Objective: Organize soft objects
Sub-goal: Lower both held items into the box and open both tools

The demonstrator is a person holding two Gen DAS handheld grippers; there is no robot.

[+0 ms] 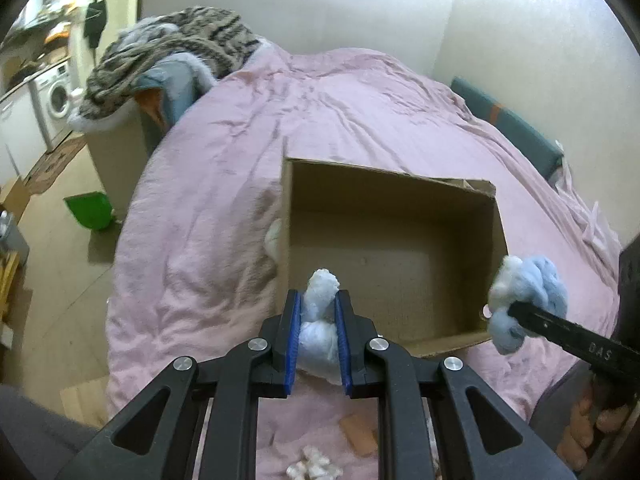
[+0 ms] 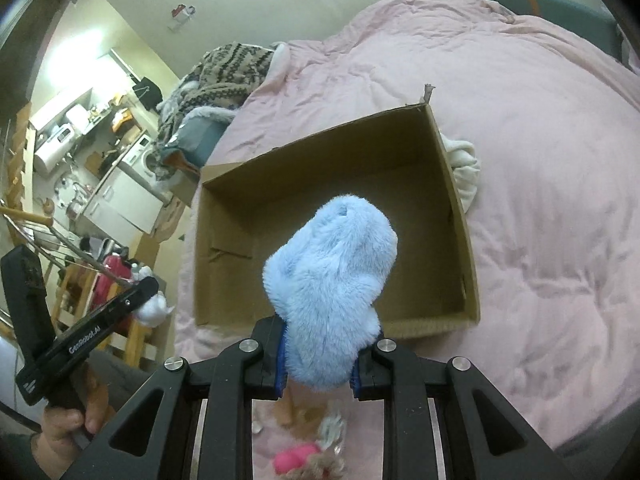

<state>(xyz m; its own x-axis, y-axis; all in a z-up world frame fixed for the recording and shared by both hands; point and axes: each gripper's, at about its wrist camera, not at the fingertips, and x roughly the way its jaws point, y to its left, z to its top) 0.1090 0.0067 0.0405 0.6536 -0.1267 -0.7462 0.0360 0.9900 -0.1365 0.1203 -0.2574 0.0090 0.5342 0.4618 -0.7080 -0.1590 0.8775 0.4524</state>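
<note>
Both tongs were clamped: left tongs [image 1: 318,322] on a white tuft [image 1: 320,304], right tongs [image 2: 320,354] on a blue plush [image 2: 330,292]. An empty box [image 1: 400,264] on the bed [image 1: 340,100] lay at twelve o'clock of each, the left nearer its rim.

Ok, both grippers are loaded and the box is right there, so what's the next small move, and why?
Probably carry both loads forward over the cardboard box and release. The left gripper is shut on a white soft item, the right gripper on a fluffy blue item. Both hang at the near rim, and what shows of the box floor is bare, so either can drop first.
</note>
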